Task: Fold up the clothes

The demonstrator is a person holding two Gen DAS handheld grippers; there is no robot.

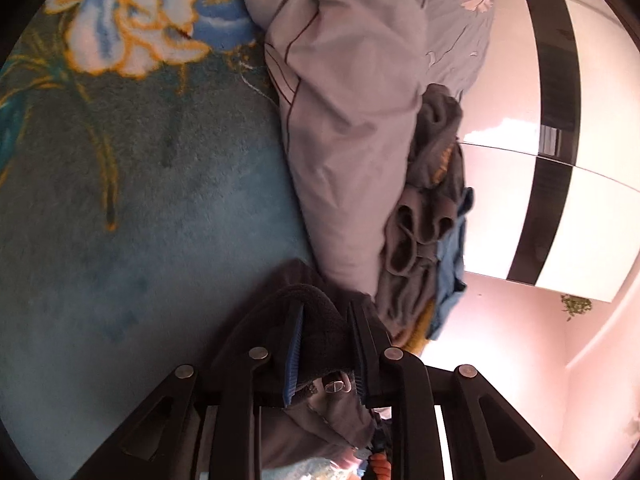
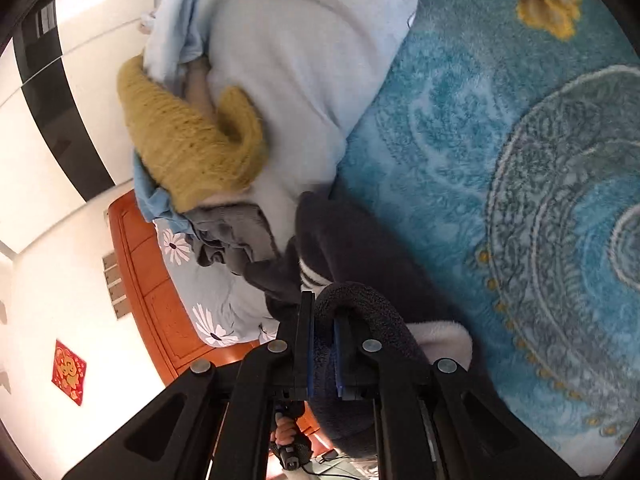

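A dark fleece garment with white stripes lies on the blue blanket and bunches up into both grippers. My right gripper is shut on a thick fold of it. In the left wrist view my left gripper is shut on another fold of the same dark fleece garment. A heap of other clothes lies beside the duvet: a grey garment, a blue one, and a mustard knit sweater.
A pale blue duvet with a daisy print is piled along the bed. The blue floral blanket covers the bed surface. An orange wooden headboard and a white-and-black wardrobe stand behind.
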